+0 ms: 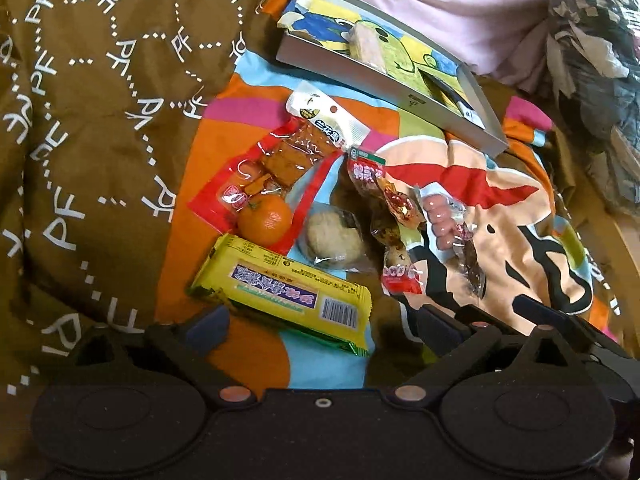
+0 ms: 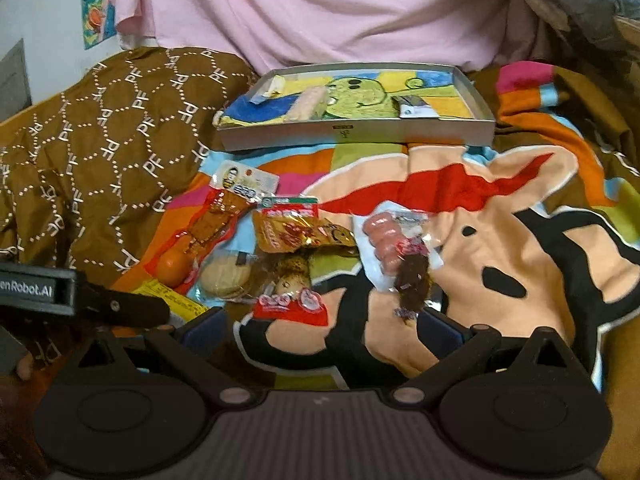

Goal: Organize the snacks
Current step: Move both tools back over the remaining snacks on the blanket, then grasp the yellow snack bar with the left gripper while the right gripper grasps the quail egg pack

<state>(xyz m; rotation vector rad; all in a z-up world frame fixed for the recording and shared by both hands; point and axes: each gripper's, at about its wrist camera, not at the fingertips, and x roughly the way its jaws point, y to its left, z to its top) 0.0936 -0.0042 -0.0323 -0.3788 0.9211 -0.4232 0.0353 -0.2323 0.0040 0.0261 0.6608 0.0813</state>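
Observation:
A pile of snacks lies on a colourful cartoon blanket (image 1: 500, 216): a yellow packet (image 1: 280, 284), an orange (image 1: 265, 220), a red packet of dried tofu (image 1: 276, 160), a wrapped round cake (image 1: 334, 236), a pack of pink sausages (image 1: 442, 220) and small red packets (image 1: 400, 276). A shallow grey box (image 1: 384, 80) with a cartoon lining lies beyond, holding a pale bar (image 1: 370, 46). My left gripper (image 1: 320, 326) is open just short of the yellow packet. My right gripper (image 2: 320, 330) is open in front of the red packets (image 2: 290, 304) and sausages (image 2: 386, 240).
A brown patterned quilt (image 1: 100, 120) lies on the left and pink cloth (image 2: 320, 12) behind the grey box (image 2: 360, 134). Dark clutter (image 1: 592, 60) sits at the far right. The left gripper's body (image 2: 80, 296) shows at the right view's left edge.

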